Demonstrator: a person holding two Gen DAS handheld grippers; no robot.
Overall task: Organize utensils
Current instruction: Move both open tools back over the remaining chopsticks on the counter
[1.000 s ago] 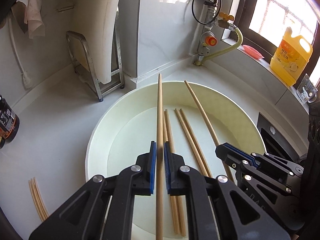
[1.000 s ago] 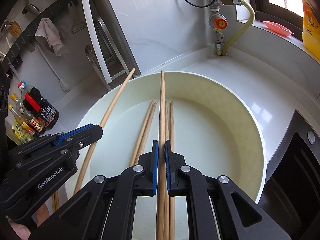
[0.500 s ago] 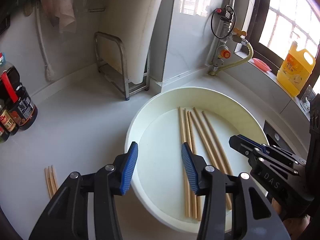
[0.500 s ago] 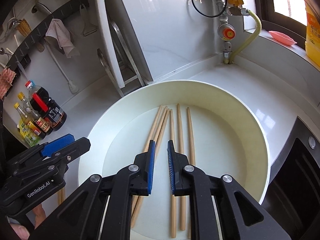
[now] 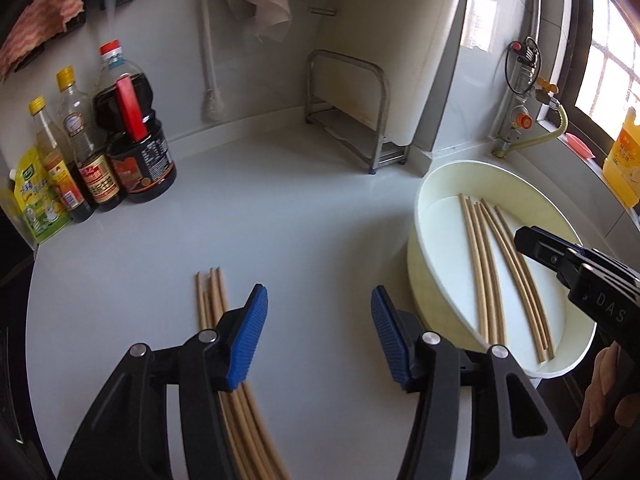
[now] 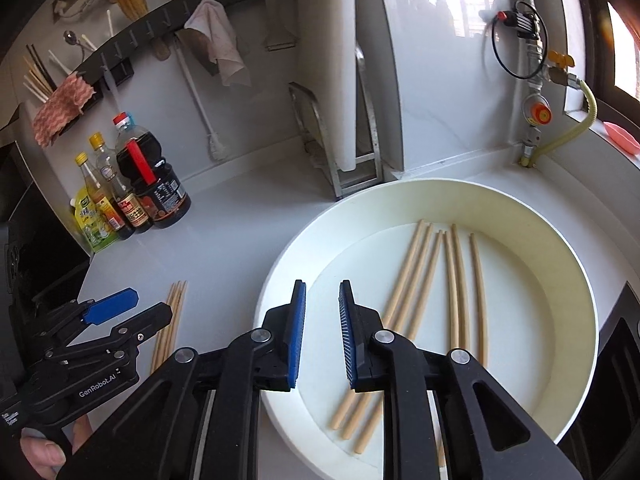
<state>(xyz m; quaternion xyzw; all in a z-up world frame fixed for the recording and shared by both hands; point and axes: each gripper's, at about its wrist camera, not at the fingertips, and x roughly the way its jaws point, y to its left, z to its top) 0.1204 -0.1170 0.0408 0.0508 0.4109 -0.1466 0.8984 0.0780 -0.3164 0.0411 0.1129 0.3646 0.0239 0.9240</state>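
Left tongs (image 5: 316,332) opening, empty, above chopsticks (image 5: 212,300) on table (image 5: 300,208). Right tongs (image 6: 322,336) opening, empty, over basin (image 6: 568,256). Risk: scattering loose sticks; count probably unclear.

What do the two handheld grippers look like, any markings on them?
Both are black plastic linkage frames with silver pivot bolts and two fingers tipped by ribbed blue pads. The left gripper carries white "GenRobot.AI" lettering on its side, seen from the right wrist view. The right gripper shows "DAS" embossed on its side in the left wrist view. No cables or sleeves show.
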